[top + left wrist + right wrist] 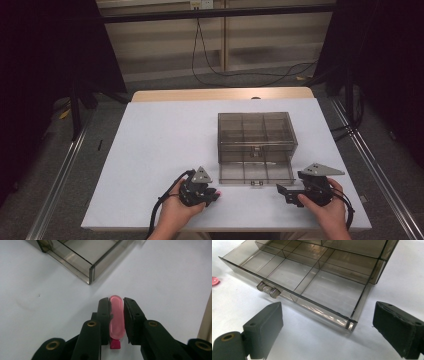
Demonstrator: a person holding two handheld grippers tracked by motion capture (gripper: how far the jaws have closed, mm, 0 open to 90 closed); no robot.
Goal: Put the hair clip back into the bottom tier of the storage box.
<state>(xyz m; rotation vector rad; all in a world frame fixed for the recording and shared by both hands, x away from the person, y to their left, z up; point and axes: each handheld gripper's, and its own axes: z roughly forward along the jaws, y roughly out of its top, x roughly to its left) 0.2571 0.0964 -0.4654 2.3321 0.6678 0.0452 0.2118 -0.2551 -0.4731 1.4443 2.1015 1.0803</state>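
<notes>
The left claw [117,305] is clamped on a pink oblong piece [116,316], its long axis running along the jaws. The open drawer [256,172] sits up and right of it in the high view. The right claw [327,322] gapes wide and empty just before the drawer's near corner.
</notes>
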